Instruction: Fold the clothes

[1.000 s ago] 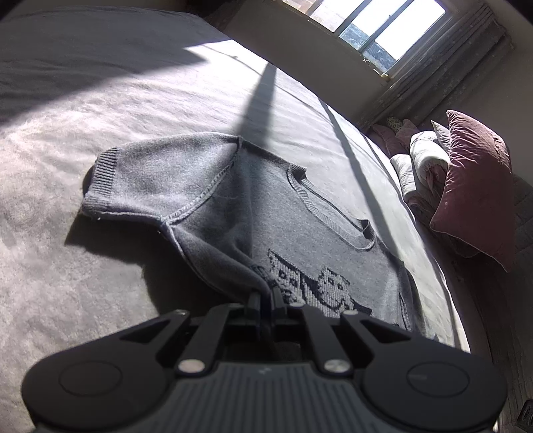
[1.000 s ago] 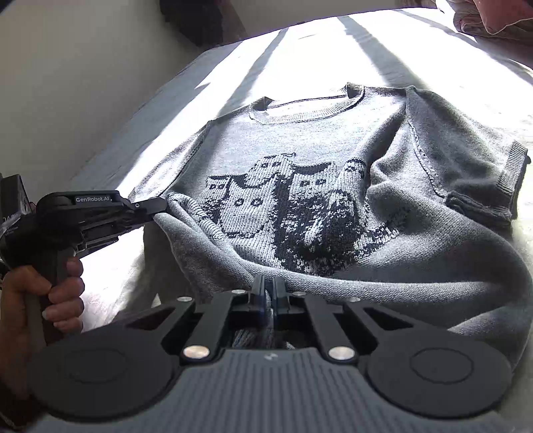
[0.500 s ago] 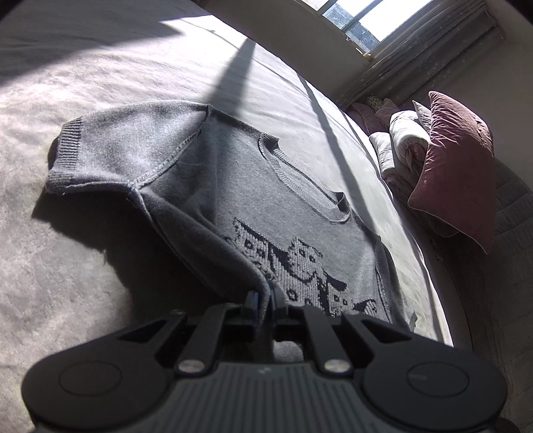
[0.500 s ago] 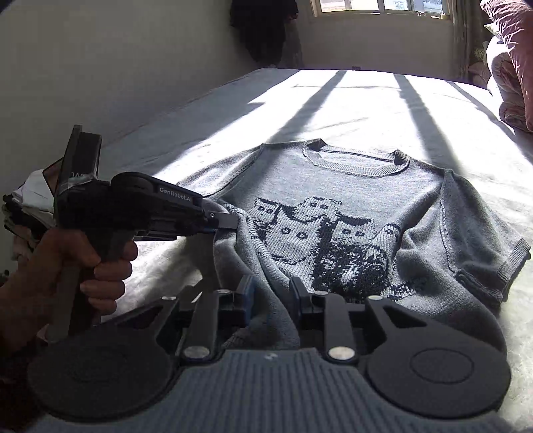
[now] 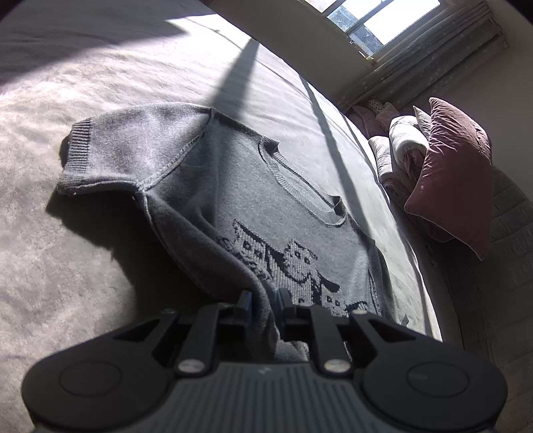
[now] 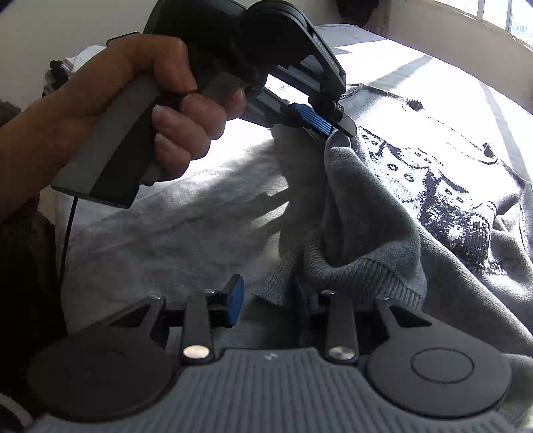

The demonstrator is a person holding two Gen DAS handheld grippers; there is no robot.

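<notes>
A grey knit sweater point(image 5: 233, 186) with a dark owl pattern lies face up on the bed point(image 5: 83, 100), its short sleeve spread to the left. My left gripper point(image 5: 265, 298) has a raised fold of its side between the jaws, which are opening. In the right wrist view that left gripper point(image 6: 336, 128), held by a hand point(image 6: 150, 110), still keeps a peak of the sweater point(image 6: 383, 206) lifted at its tip. My right gripper point(image 6: 274, 299) stands close below it. The ribbed hem point(image 6: 349, 276) bunches against its right finger, the left blue pad point(image 6: 235, 299) is clear of cloth, and its jaws are closing.
A maroon pillow point(image 5: 456, 173) and rolled bedding point(image 5: 403, 143) are stacked at the head of the bed below a window point(image 5: 383, 20). A wall point(image 6: 50, 26) runs along the bed's left side, with a small heap of clothes point(image 6: 66, 65) beside it. A cable point(image 6: 66, 233) hangs from the left handle.
My right gripper let go of the hem, rolled and swung left until it sits just under the left gripper. The left jaws have parted a little around the fold.
</notes>
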